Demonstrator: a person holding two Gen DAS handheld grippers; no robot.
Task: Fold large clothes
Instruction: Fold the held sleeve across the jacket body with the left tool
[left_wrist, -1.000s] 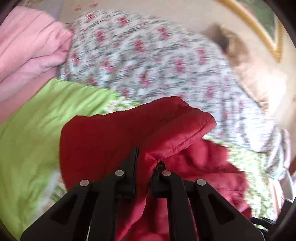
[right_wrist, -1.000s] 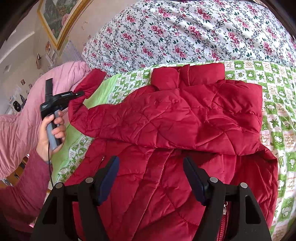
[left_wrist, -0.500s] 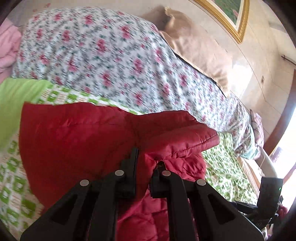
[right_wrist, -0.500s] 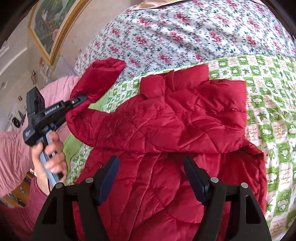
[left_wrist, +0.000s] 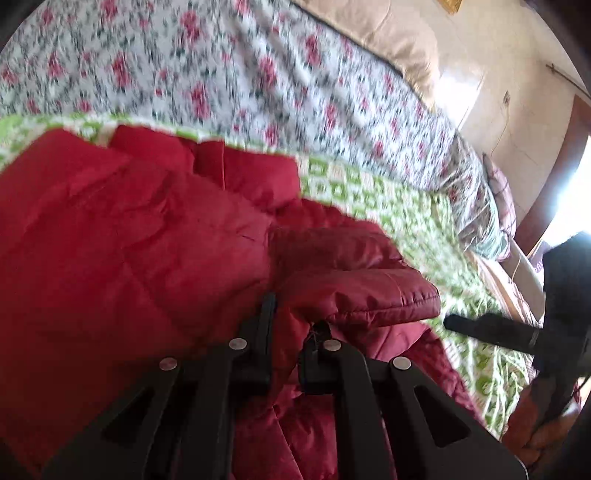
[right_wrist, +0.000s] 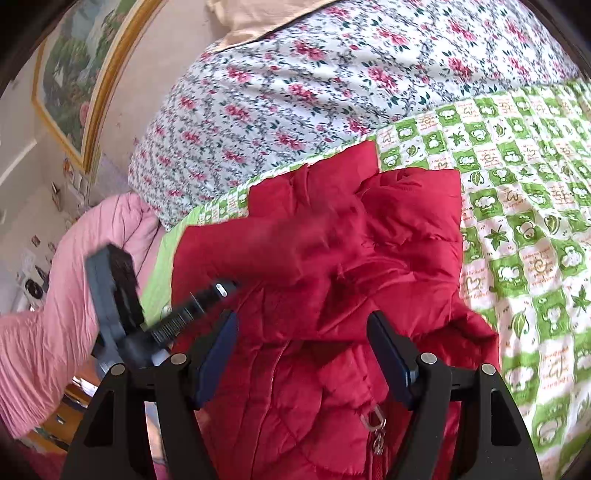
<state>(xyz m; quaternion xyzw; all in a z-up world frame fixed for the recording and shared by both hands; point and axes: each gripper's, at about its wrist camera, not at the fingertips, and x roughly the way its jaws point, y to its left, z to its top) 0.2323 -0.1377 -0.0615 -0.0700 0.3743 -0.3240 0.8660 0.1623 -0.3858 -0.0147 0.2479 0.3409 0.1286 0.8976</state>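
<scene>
Bed (right_wrist: 524, 206) carries red jacket (right_wrist: 369, 240), collar far, zipper near. Left gripper (left_wrist: 291, 325) clamps its sleeve cuff; right gripper (right_wrist: 303, 343) released. Hem cut off.

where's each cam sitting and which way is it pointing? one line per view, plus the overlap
Left wrist: sits on the left gripper, looking down over its fingers, shut on the red jacket; the right gripper shows at the right edge.
Right wrist: sits on the right gripper, jaws open above the jacket; the left gripper enters from the left.
Shared: jacket, green checked quilt, floral bedding.
</scene>
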